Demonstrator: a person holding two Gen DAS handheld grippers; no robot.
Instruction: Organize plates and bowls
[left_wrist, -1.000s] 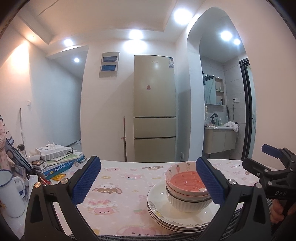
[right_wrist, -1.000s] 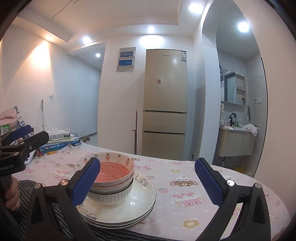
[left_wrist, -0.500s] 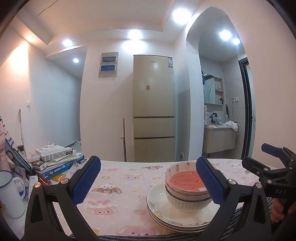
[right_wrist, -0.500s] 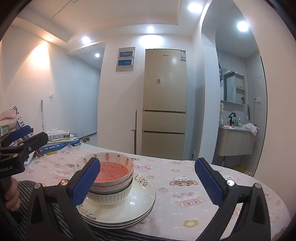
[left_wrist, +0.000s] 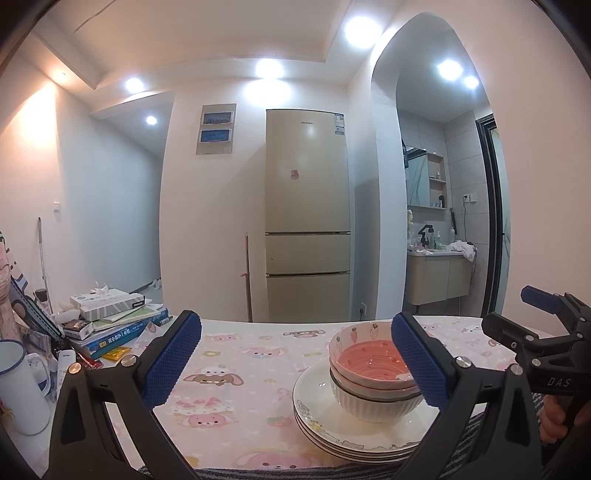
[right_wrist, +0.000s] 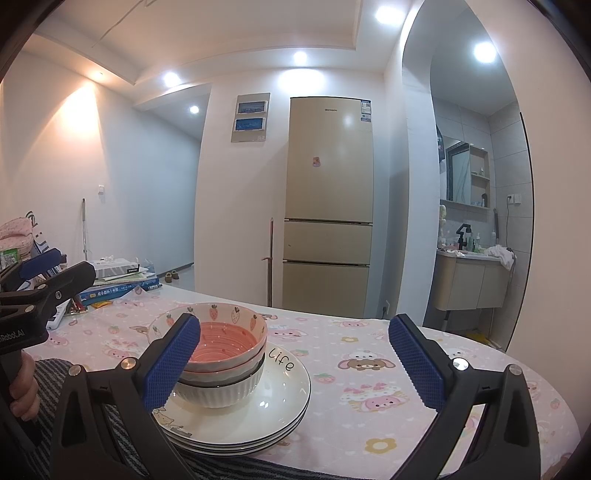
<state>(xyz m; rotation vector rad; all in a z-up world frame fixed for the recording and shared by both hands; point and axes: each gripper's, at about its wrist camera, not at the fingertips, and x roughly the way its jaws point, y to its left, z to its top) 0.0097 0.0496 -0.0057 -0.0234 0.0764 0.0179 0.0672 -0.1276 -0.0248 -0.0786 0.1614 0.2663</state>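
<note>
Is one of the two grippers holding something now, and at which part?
Nothing is held. The left gripper and right gripper are both open, apart from the stacked ceramic bowls on the white plates.

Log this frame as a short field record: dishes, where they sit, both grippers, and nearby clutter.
dishes: bowls nested, pink-lined one on top, white ribbed one at the bottom, standing on a stack of plates
top plate marking: the word "Life"
surface: table with pink cartoon cloth
left gripper: open, holding nothing
right gripper: open, holding nothing
clutter: books with a tissue box on top, white mug at the table's left end
background: beige fridge
</note>
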